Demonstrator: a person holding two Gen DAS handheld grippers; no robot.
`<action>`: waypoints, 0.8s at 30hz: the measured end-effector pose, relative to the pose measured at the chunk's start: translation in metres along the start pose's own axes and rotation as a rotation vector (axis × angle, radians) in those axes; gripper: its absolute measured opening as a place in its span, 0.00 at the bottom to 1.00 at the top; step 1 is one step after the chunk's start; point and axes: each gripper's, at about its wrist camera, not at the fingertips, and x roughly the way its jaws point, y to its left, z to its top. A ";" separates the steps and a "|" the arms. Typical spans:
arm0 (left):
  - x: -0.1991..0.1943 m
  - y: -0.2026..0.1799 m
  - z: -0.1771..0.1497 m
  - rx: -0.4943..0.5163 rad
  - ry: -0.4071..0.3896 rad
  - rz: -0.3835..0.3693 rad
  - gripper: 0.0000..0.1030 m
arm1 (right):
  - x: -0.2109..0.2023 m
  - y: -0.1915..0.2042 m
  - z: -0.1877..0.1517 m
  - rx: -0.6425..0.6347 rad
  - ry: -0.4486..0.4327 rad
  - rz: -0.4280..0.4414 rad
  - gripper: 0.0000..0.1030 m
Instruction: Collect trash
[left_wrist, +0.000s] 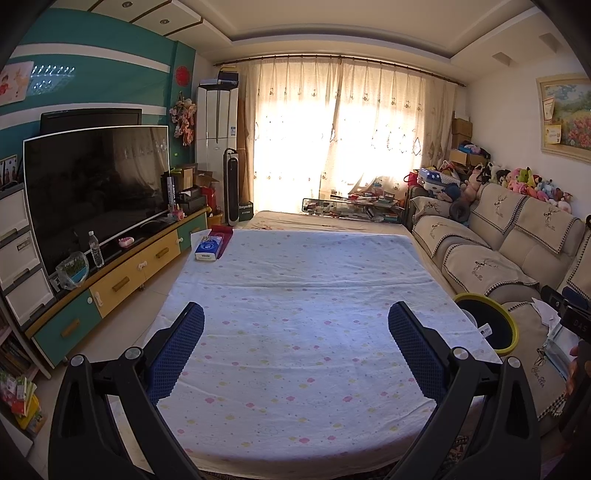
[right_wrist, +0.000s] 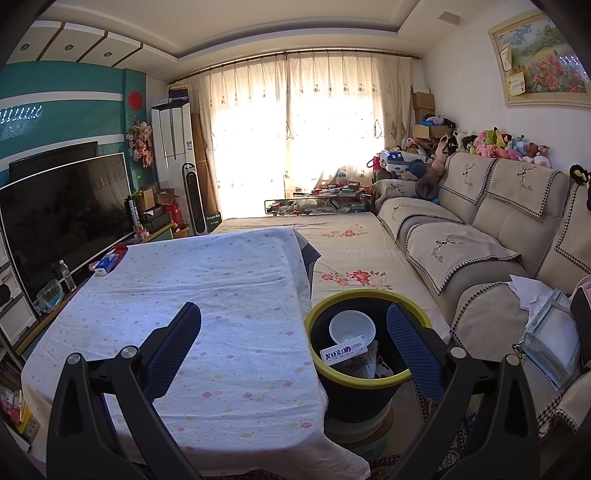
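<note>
We hold both the left gripper (left_wrist: 295, 325) and right gripper (right_wrist: 293, 325) spread wide and empty. The bin (right_wrist: 317, 314) holds a bowl (right_wrist: 351, 326) and a carton (right_wrist: 341, 352); our right finger hides its far rim.

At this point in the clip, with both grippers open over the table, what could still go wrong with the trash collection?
1. The bin stands on a stack of other things hard against the table edge; a nudge from the open right gripper might tip it.
2. The flat box leans across the white bowl inside the bin and may block further drops.
3. The tissue box at the far corner might be grabbed as trash by the left gripper.
</note>
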 end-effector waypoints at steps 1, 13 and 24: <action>0.000 0.000 0.000 0.001 0.001 0.000 0.95 | 0.000 0.000 0.000 0.000 0.000 0.000 0.93; 0.002 -0.002 0.000 0.007 0.003 -0.003 0.95 | 0.002 0.000 -0.001 0.003 0.002 0.000 0.93; 0.008 -0.006 -0.001 0.000 0.014 -0.022 0.95 | 0.001 -0.001 0.000 0.003 0.004 0.000 0.93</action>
